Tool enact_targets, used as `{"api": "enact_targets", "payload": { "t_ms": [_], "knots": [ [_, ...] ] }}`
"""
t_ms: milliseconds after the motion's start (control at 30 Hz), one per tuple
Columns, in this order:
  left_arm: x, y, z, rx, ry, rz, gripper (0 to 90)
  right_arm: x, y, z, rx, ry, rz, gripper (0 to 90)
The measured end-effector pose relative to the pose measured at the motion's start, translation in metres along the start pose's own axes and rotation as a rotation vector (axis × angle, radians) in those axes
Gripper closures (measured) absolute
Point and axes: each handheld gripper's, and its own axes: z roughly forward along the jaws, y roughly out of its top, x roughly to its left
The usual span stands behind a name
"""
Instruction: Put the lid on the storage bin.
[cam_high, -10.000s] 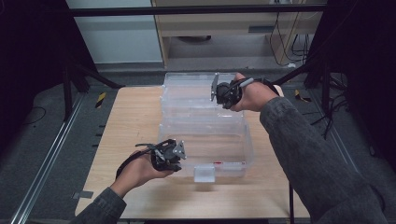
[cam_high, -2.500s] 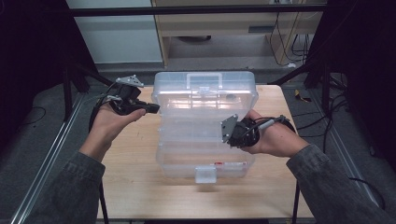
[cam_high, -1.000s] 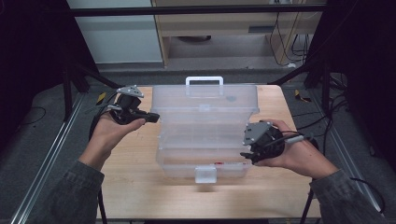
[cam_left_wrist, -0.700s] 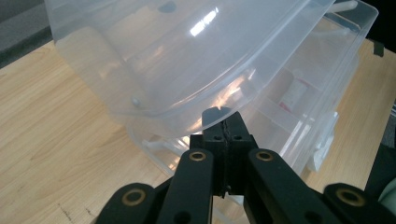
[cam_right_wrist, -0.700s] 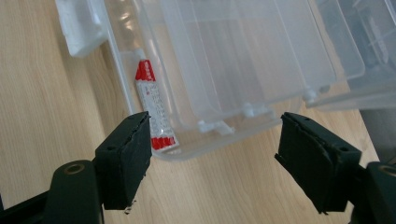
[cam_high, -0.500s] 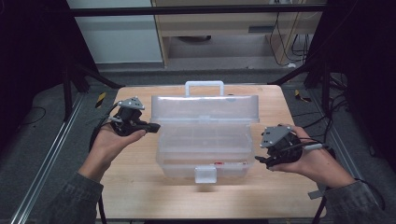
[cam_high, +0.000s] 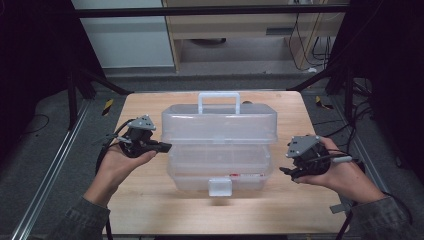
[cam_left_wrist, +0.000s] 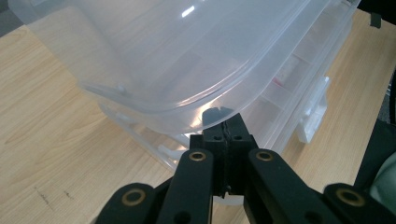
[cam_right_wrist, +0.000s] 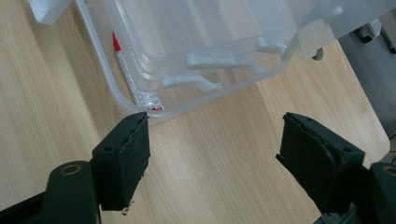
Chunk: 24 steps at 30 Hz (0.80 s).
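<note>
A clear plastic toolbox (cam_high: 220, 135) with stacked tiers stands mid-table, its white handle (cam_high: 218, 97) up and its front latch (cam_high: 220, 187) facing me. My left gripper (cam_high: 167, 147) is shut with nothing in it, its tips close by the box's left side under the upper tier's rim. In the left gripper view the joined tips (cam_left_wrist: 227, 122) sit just below the curved lid (cam_left_wrist: 187, 56). My right gripper (cam_high: 286, 169) hovers off the box's right end. Its jaws have just been opening and stand wide (cam_right_wrist: 215, 122), with bare table between them and the box's bottom corner (cam_right_wrist: 140, 100) ahead.
The wooden table (cam_high: 150, 205) has bare strips to the left, right and front of the box. A thin white item with a red tip (cam_right_wrist: 122, 60) lies inside the bottom tray. Dark frame posts and cables surround the table; a cabinet stands beyond it.
The box's upper tier has come down and settled over the base. My left gripper sank along the left side, still shut. My right hand drew away to the right.
</note>
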Motion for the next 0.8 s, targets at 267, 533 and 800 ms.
{"api": "enact_targets", "payload": {
  "t_ms": [267,533,800],
  "knots": [
    [0.001,-0.012,0.002,-0.015,0.006,-0.013,89.7,0.001,-0.007,0.000,0.003,-0.007,0.018,24.1],
    [0.005,-0.021,0.005,-0.009,0.016,-0.027,89.7,0.000,-0.010,0.002,0.008,-0.011,0.029,24.1],
    [0.005,-0.028,0.009,-0.002,0.008,-0.036,89.7,0.001,-0.013,0.004,0.016,-0.014,0.031,24.1]
  ]
}}
